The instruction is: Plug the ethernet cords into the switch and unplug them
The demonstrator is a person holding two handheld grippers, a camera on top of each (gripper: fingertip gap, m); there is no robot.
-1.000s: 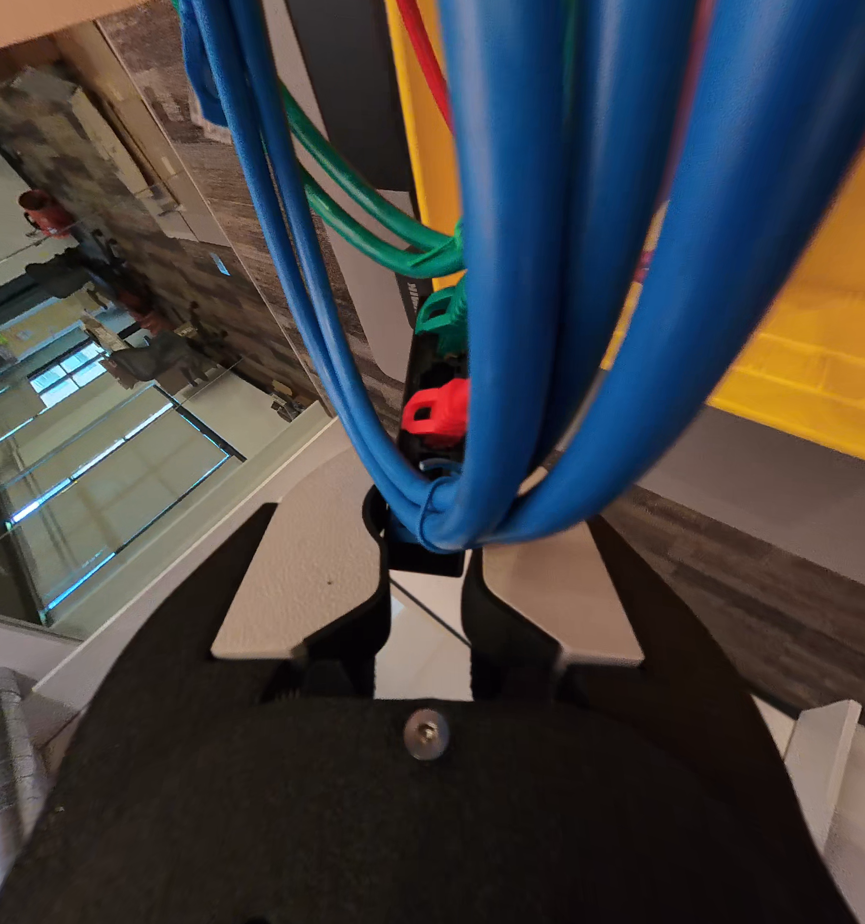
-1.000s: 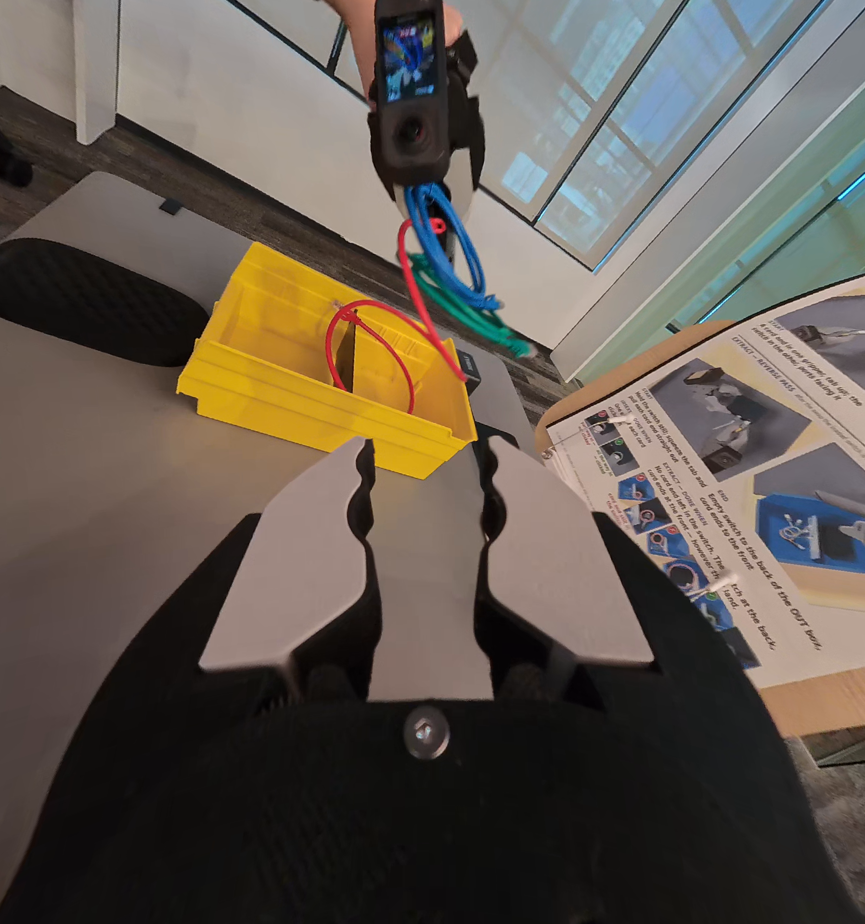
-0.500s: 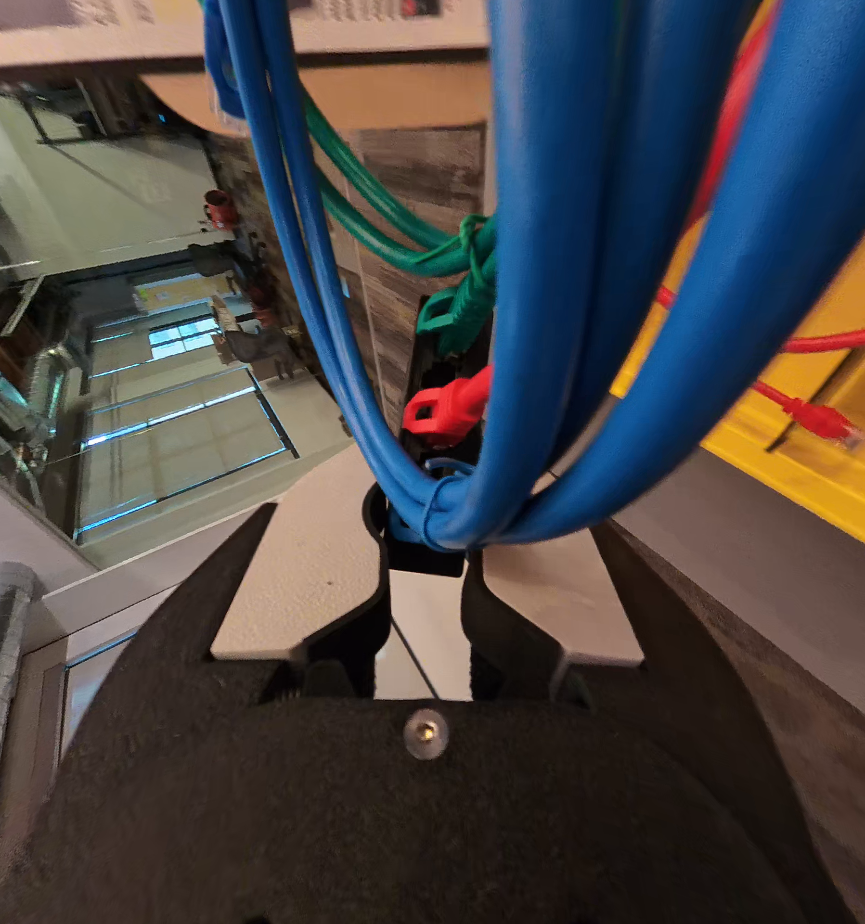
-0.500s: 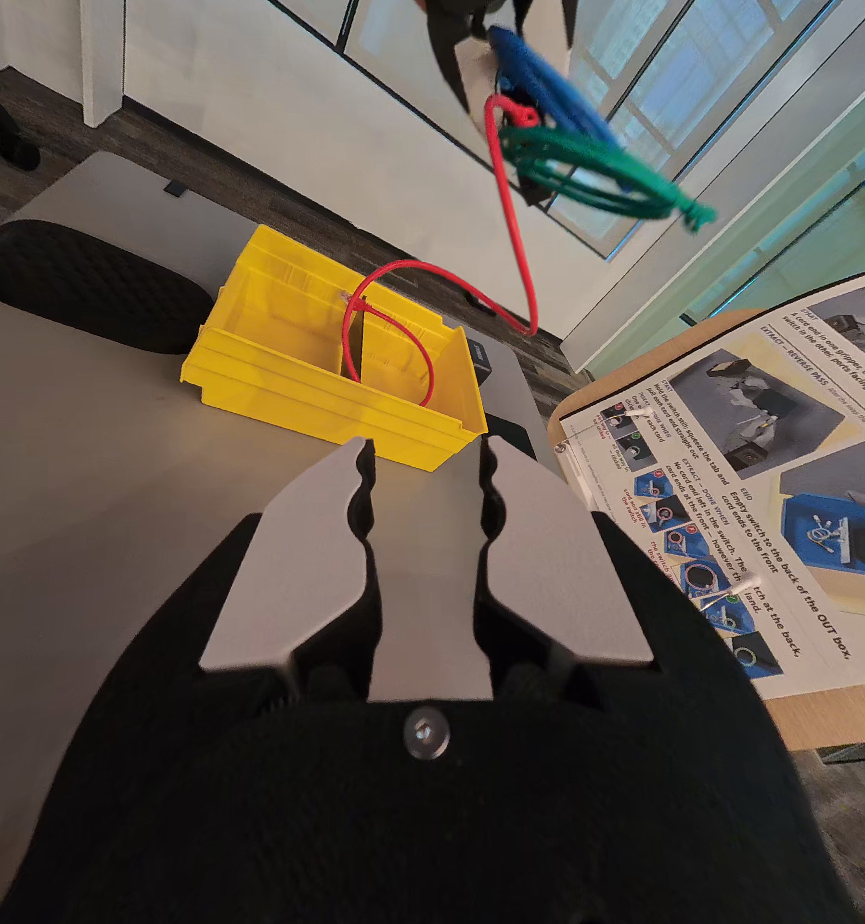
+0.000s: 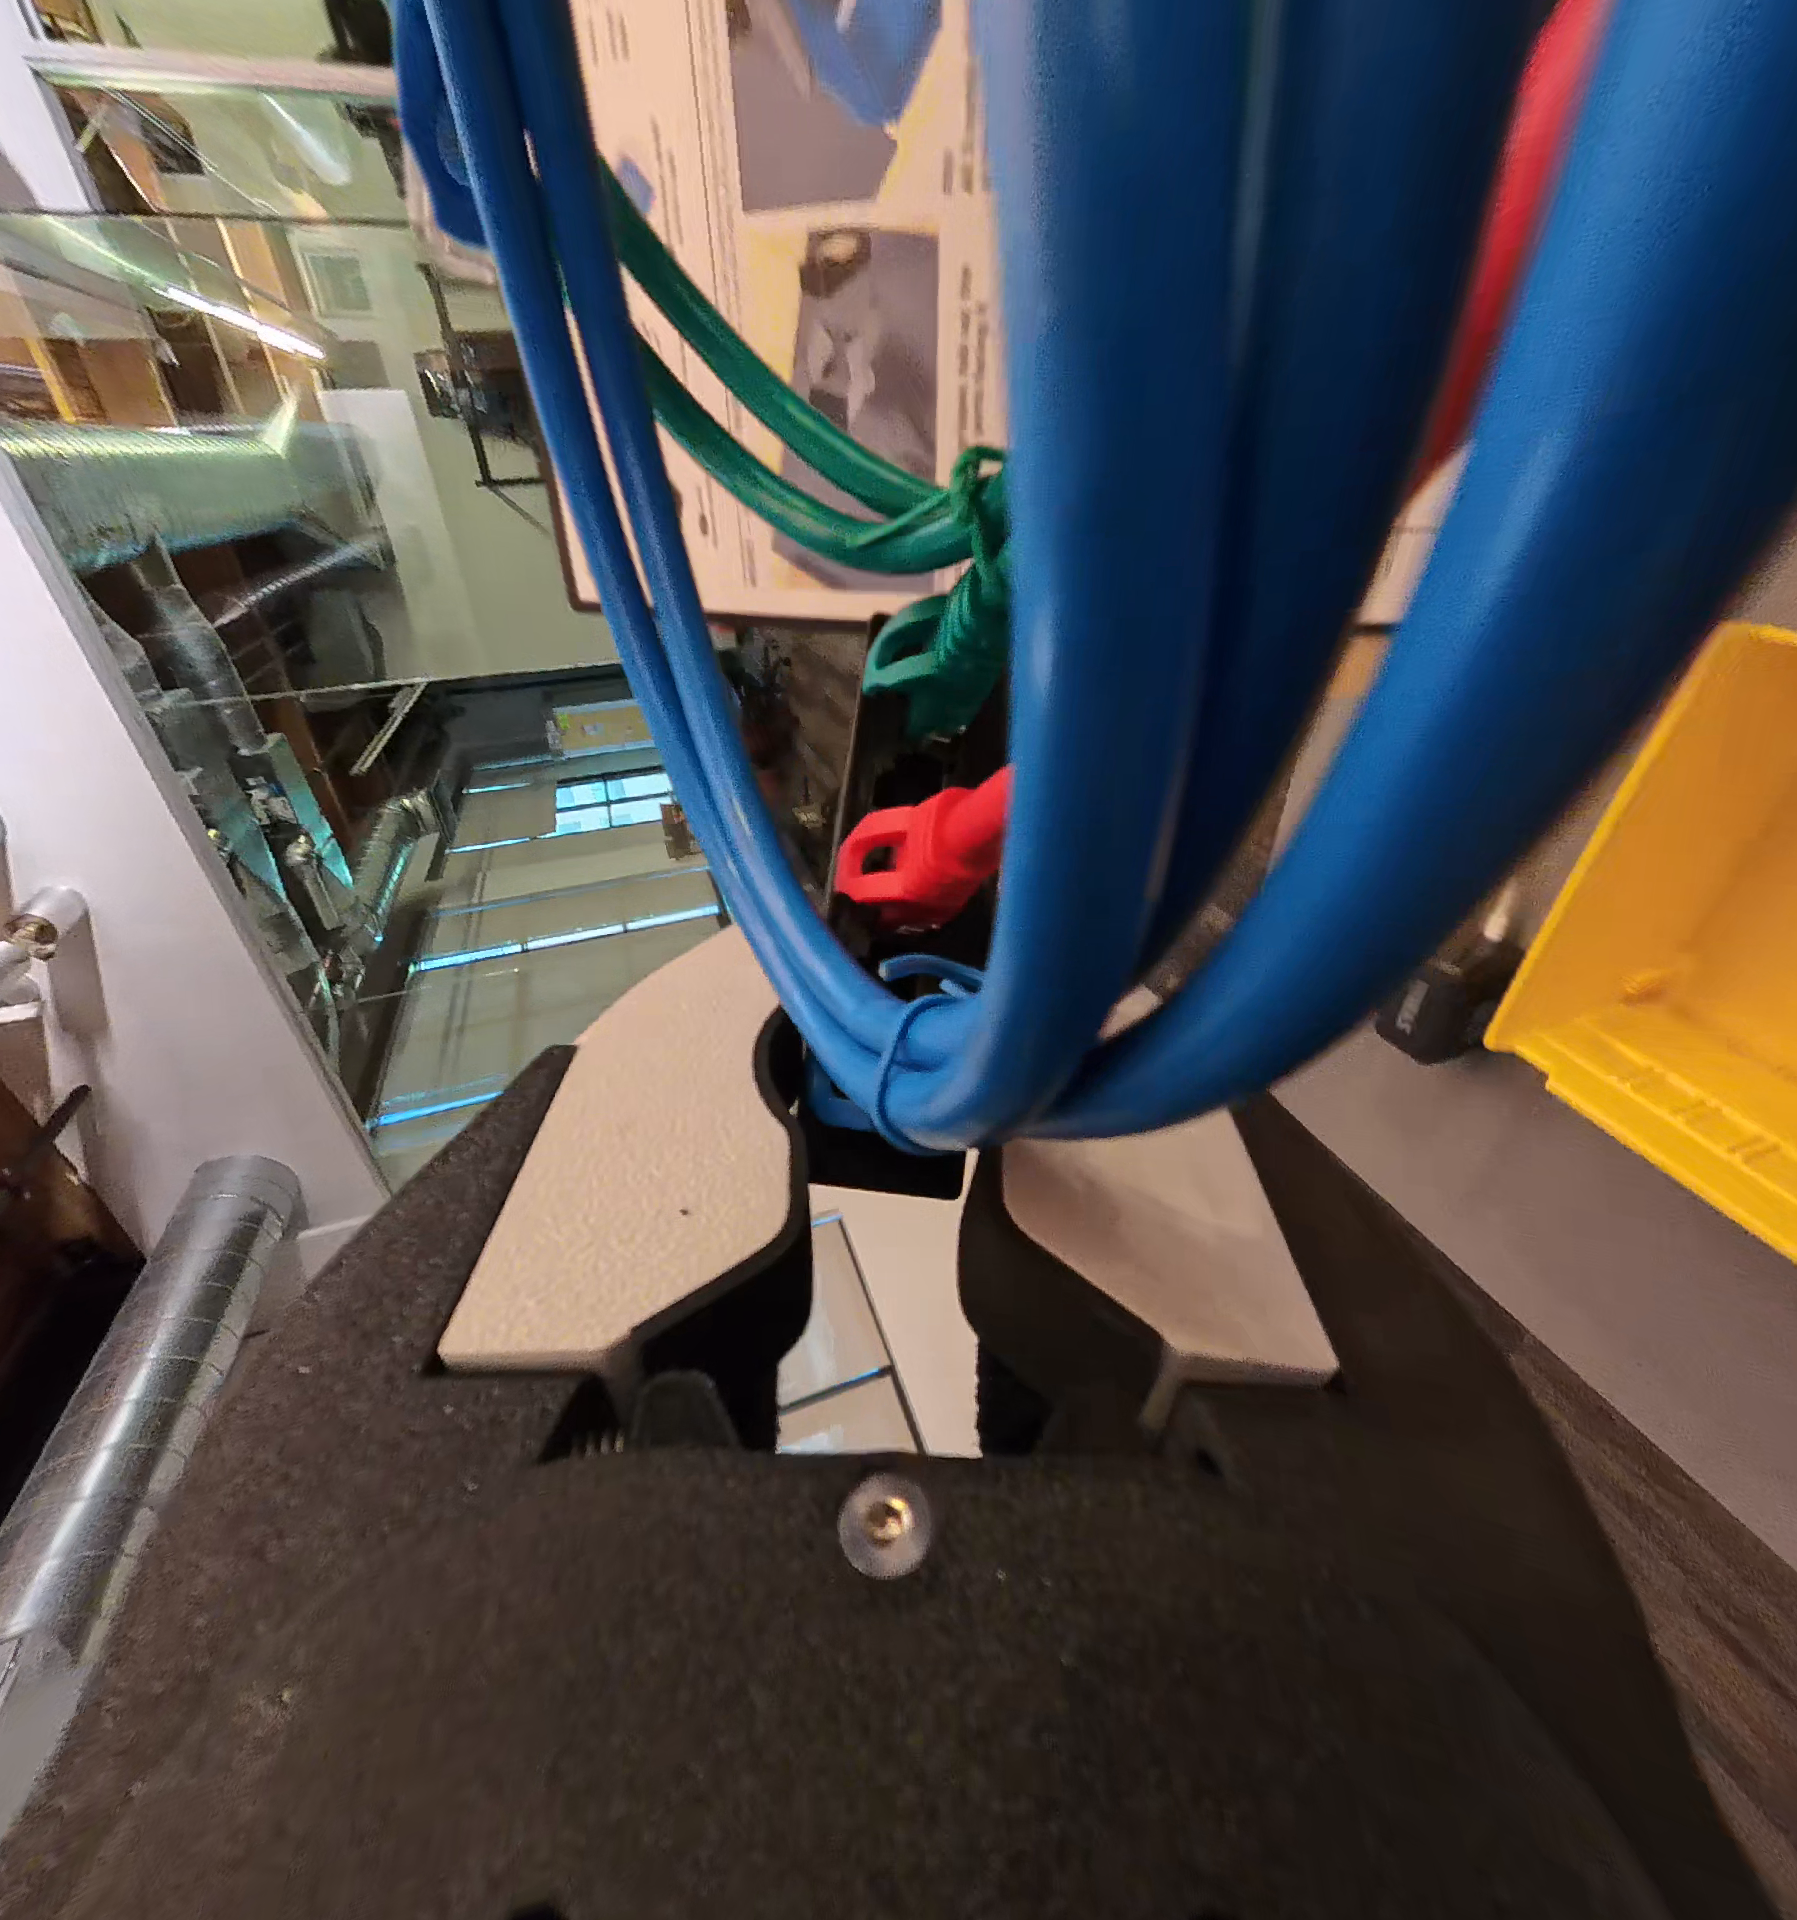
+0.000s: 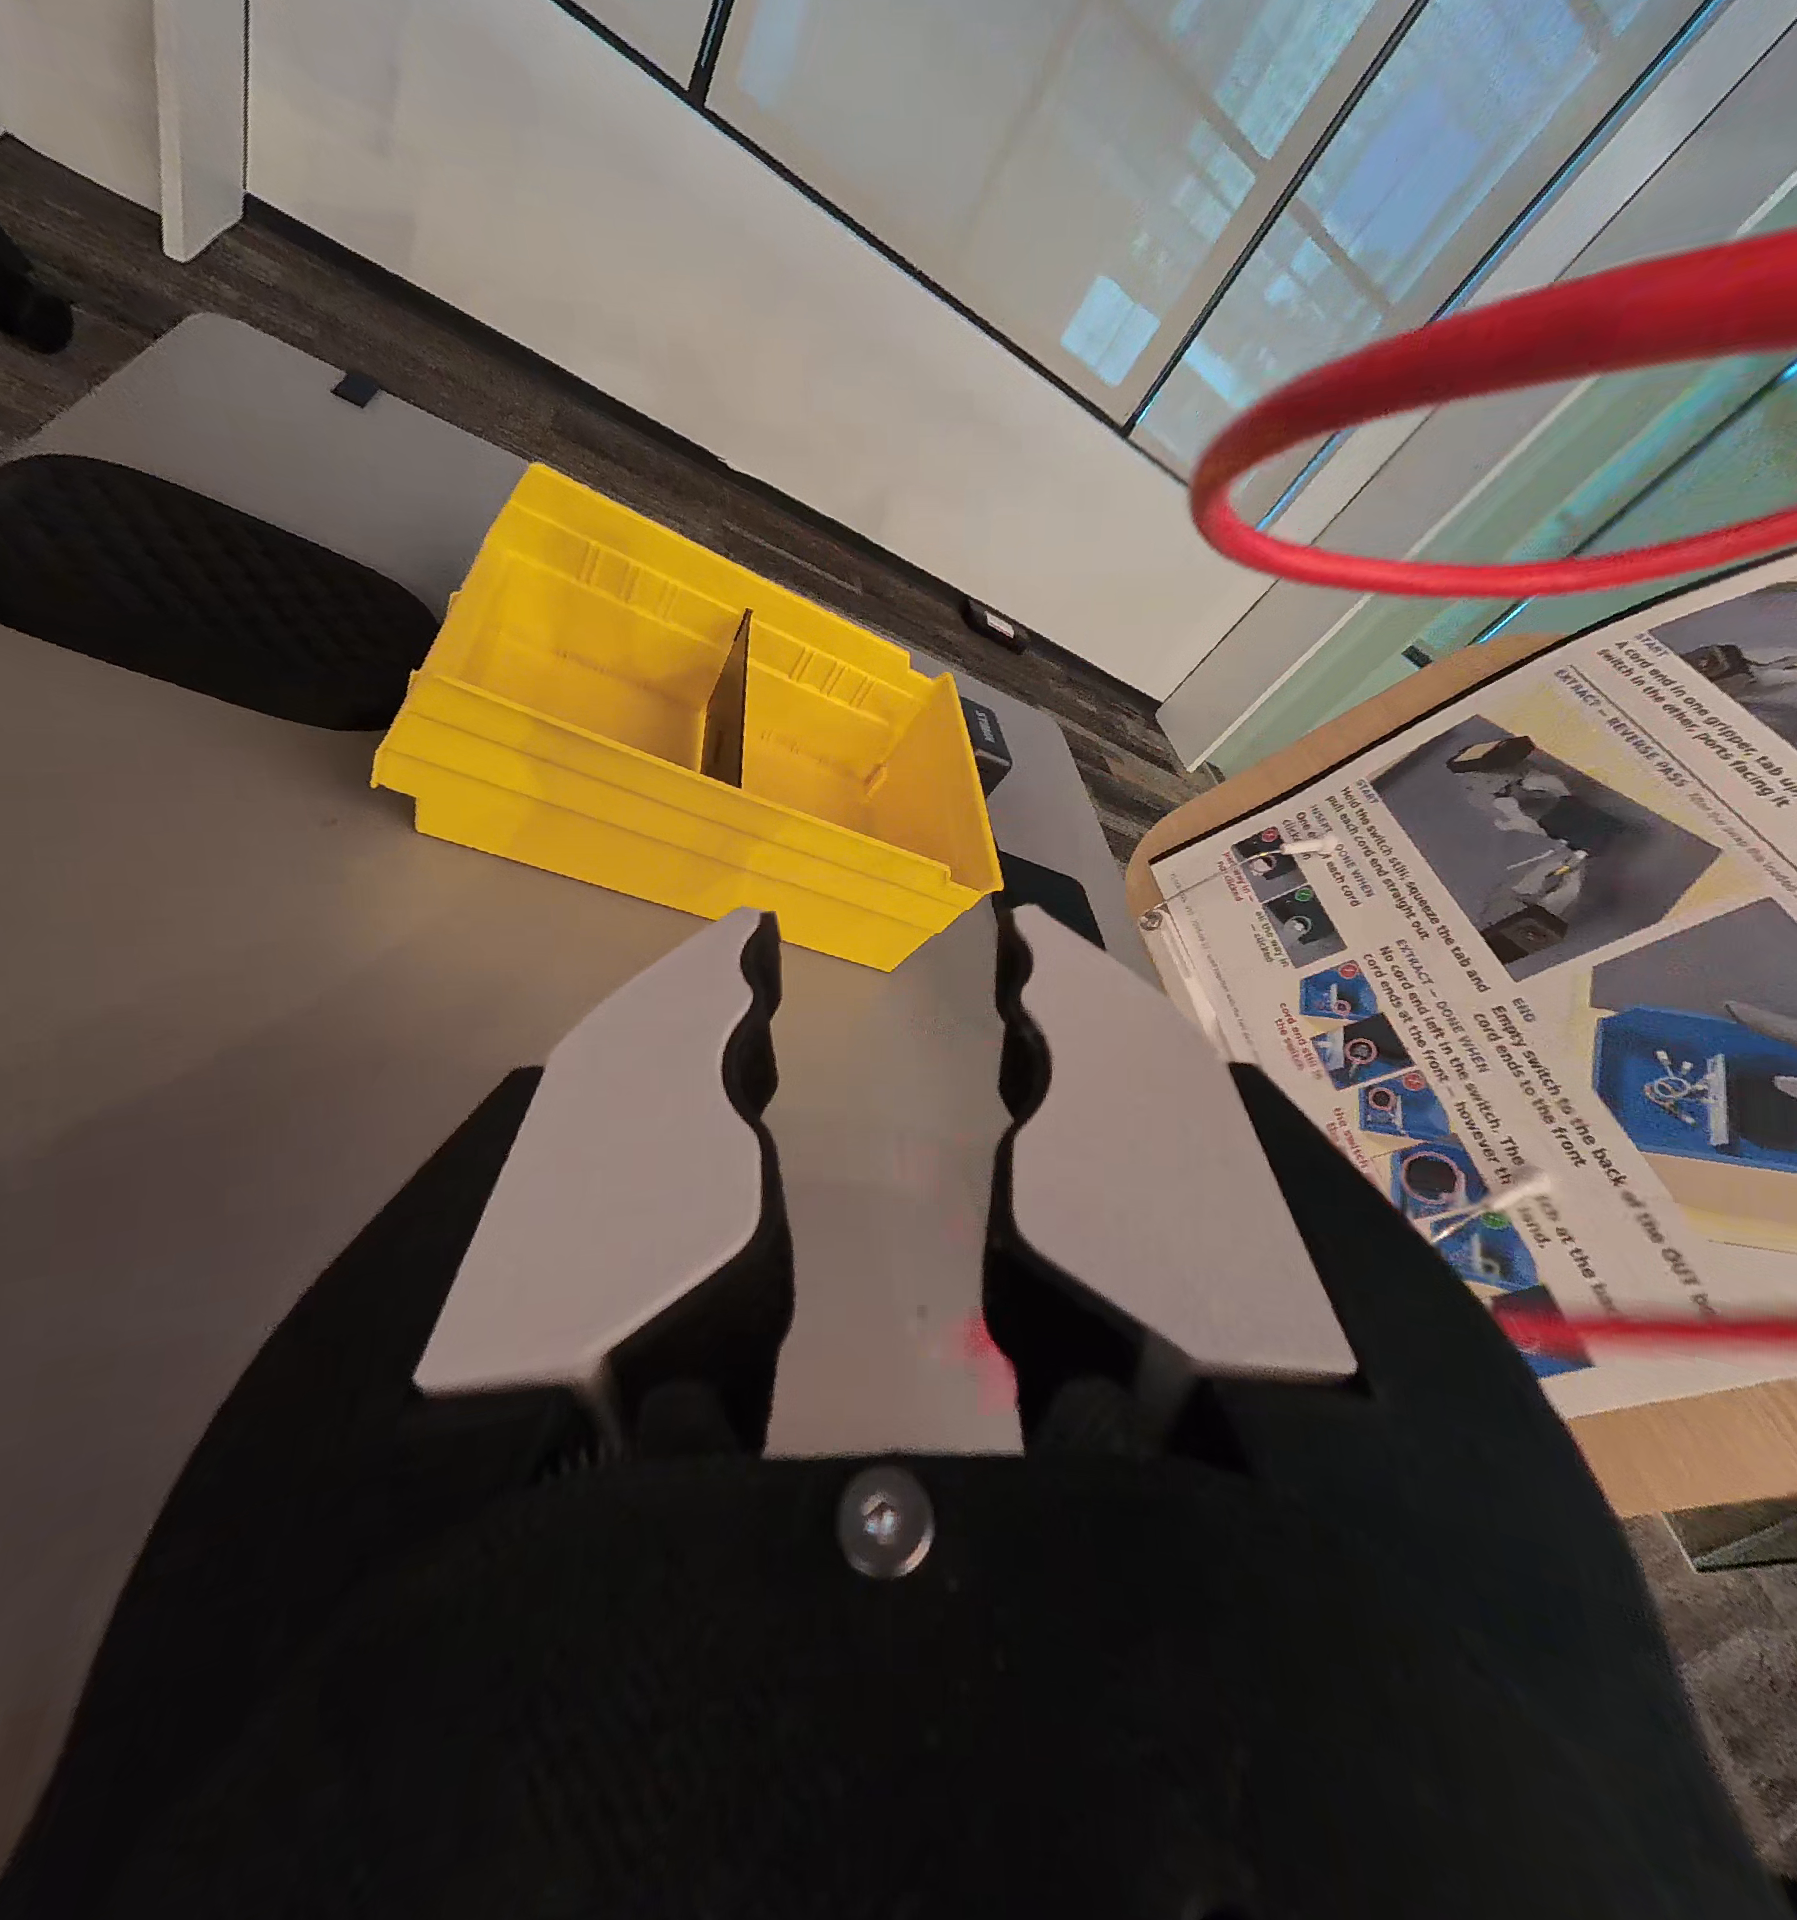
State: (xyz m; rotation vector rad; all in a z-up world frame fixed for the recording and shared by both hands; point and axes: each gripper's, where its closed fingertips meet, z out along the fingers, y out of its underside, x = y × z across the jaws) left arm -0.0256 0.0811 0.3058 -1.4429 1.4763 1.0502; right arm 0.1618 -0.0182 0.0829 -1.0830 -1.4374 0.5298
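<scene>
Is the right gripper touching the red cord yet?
Apart. In the right wrist view the right gripper is open with only bare table between its fingers; the red cord loops in the air above it.

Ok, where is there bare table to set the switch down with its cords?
Bare grey table lies left of the open right gripper, in front of the yellow bin and the black pad. The bin's two compartments look empty too. It is crowded on the right: the instruction sheet and the hanging red cord.
</scene>
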